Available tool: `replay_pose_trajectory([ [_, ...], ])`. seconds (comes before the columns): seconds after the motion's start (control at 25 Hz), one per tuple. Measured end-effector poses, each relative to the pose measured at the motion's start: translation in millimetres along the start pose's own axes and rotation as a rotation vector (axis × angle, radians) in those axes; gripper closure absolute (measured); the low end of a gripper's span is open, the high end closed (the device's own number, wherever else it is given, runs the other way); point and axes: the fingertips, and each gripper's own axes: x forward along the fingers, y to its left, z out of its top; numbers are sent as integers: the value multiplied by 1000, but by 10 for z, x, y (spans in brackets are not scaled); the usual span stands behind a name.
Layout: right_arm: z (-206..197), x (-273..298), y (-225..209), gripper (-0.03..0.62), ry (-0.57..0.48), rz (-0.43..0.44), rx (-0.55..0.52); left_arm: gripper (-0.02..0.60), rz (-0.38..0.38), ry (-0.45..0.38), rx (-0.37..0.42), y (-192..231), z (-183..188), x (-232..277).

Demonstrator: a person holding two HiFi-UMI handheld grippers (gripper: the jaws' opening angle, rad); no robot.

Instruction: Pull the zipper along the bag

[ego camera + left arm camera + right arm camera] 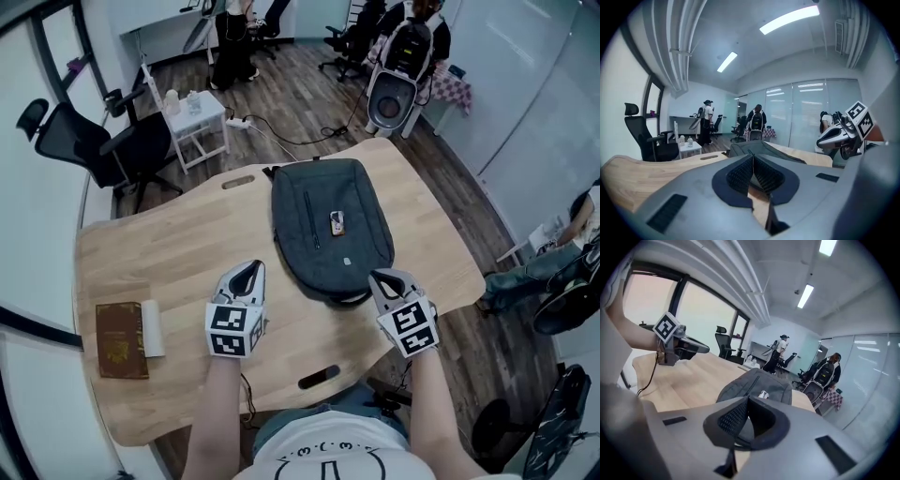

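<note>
A dark grey backpack (330,225) lies flat on the wooden table (187,253), its front zipper (312,220) running lengthwise and a small tag (337,223) on its face. My left gripper (248,272) hovers just off the bag's near left corner, jaws shut with nothing between them. My right gripper (382,279) is at the bag's near right edge, also shut and empty. In the left gripper view the backpack (754,149) lies ahead of the closed jaws (753,161). In the right gripper view the backpack (757,383) lies beyond the closed jaws (747,404).
A brown booklet (120,339) with a white roll (152,328) beside it lies at the table's near left. Office chairs (84,141), a small white side table (197,122) and people stand beyond the far edge. Table cut-outs (319,378) sit near me.
</note>
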Motion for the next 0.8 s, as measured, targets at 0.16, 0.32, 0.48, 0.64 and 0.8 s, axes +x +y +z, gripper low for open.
replay_pose_trajectory([
  [0.16, 341, -203, -172, 542, -92, -92, 8, 563, 20, -65, 29, -66, 272, -168],
  [0.32, 633, -403, -433, 542, -224, -161, 112, 563, 83, -115, 88, -166, 496, -286],
  [0.48, 774, -662, -610, 542, -330, -166, 178, 563, 150, -162, 117, -346, 713, -358],
  [0.64, 867, -972, -713, 542, -400, -142, 182, 563, 191, -209, 141, -642, 954, -434],
  [0.8, 1007, -1271, -814, 542, -467, -135, 159, 563, 220, -259, 159, -898, 1196, -515],
])
